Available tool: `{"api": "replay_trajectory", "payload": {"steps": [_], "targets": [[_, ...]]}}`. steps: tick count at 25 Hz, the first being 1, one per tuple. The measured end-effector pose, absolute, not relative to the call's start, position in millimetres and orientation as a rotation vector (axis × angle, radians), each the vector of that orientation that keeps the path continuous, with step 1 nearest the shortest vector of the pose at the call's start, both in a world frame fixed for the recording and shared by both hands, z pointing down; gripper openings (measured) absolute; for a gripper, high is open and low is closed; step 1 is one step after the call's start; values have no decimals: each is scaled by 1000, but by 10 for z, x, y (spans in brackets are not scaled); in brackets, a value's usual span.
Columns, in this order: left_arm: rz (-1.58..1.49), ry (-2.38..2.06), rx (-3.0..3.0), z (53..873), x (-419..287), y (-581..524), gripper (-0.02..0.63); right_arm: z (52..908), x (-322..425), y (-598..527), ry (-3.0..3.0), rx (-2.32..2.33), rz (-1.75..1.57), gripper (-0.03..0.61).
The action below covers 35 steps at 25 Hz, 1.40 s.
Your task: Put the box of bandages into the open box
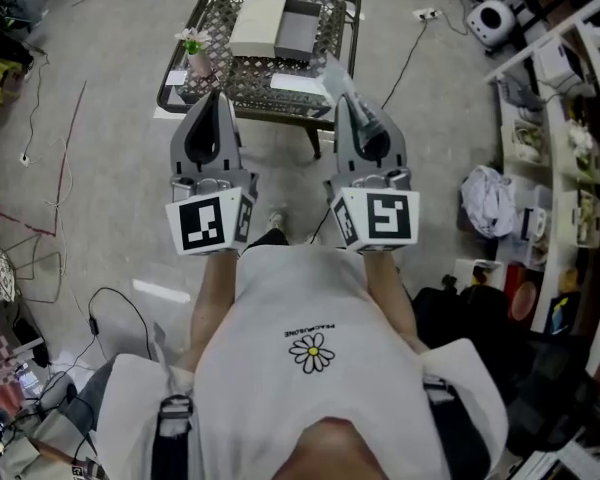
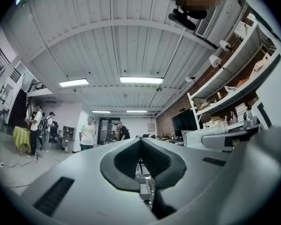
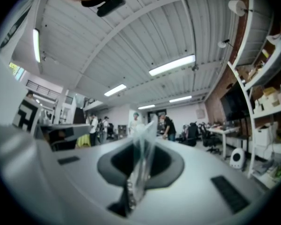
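Note:
A dark lattice metal table [image 1: 335,38] stands ahead of me on the floor. On it lies the open box [image 1: 298,30], grey inside, with its white lid [image 1: 257,23] flat beside it. I cannot make out a box of bandages. Both grippers are raised in front of my chest, short of the table's near edge and pointing at it. My left gripper [image 1: 218,95] [image 2: 140,140] is shut with nothing in it. My right gripper [image 1: 343,98] [image 3: 143,144] is shut on a thin strip of clear plastic [image 3: 139,170], which sticks out past its tips.
A small pink vase with a flower [image 1: 195,53] and white papers [image 1: 298,83] share the table. Cables [image 1: 65,158] trail across the floor at left. Shelving [image 1: 570,138] and a white bundle [image 1: 488,200] stand at right. Several people stand far off in both gripper views.

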<state>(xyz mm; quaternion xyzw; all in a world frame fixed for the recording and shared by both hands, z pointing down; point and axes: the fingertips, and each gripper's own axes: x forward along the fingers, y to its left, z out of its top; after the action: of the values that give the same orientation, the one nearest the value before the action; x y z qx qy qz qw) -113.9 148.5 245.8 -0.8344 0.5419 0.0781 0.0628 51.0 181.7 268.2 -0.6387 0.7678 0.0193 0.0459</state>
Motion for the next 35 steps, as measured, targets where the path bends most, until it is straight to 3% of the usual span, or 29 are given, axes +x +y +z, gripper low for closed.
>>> {"api": "replay_trajectory", "payload": {"steps": [8, 18, 35], "targets": [[231, 1630, -2521, 2517, -966, 1622, 20, 2744, 670, 1938, 2352, -1910, 40, 44], [355, 1546, -2609, 2487, -614, 984, 20, 2676, 997, 1561, 2280, -1961, 120, 44], [415, 1434, -2681, 2281, -474, -880, 20, 2544, 1097, -197, 2188, -2092, 128, 44]]}}
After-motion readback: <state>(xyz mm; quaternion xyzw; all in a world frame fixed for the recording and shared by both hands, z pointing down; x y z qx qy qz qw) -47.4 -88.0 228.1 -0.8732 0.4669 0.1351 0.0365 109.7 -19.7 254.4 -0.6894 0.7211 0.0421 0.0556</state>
